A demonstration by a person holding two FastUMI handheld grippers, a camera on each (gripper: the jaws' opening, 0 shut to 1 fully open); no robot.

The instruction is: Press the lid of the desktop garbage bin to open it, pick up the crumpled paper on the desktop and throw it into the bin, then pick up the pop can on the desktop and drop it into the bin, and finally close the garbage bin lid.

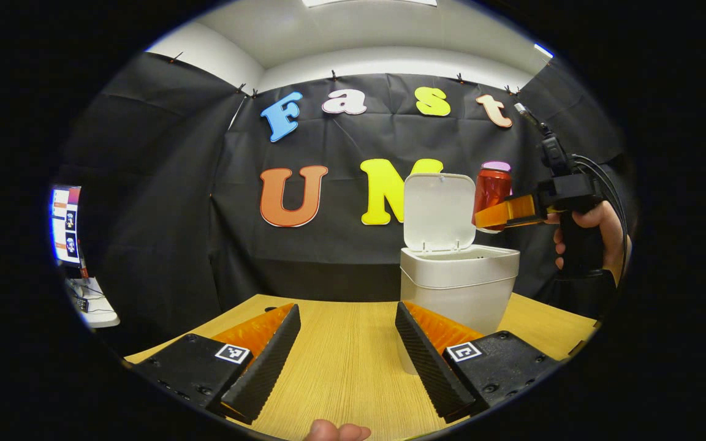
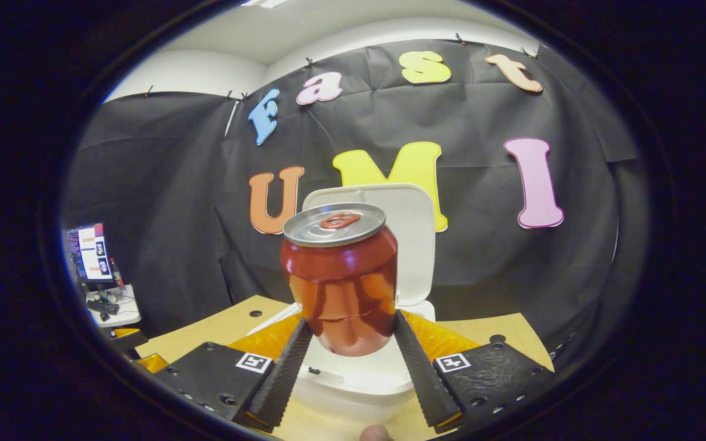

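Left gripper view
- Left gripper (image 1: 347, 361): fingers spread wide with nothing between them, low over the wooden tabletop (image 1: 341, 367).
- Garbage bin (image 1: 458, 285): white, stood on the tabletop just ahead of the right-hand finger, its base partly hidden behind that finger.
- Lid (image 1: 439, 211): swung up and standing upright at the back of the bin.
- Right gripper (image 1: 493, 214): farther off, up to the right, held by a hand (image 1: 592, 229); it carried the pop can (image 1: 491, 193) upright above the bin's right rim.
- Monitor (image 1: 65, 223): far to the left, on a side table.

Right gripper view
- Right gripper (image 2: 348, 343): fingers pinched the pop can (image 2: 341, 278) on both sides near its lower half.
- Pop can: red with a silver top, upright, dented on its front, held in the air.
- Garbage bin (image 2: 359, 383): directly below and ahead of the fingers, mouth open.
- Lid (image 2: 411, 239): raised behind the can.
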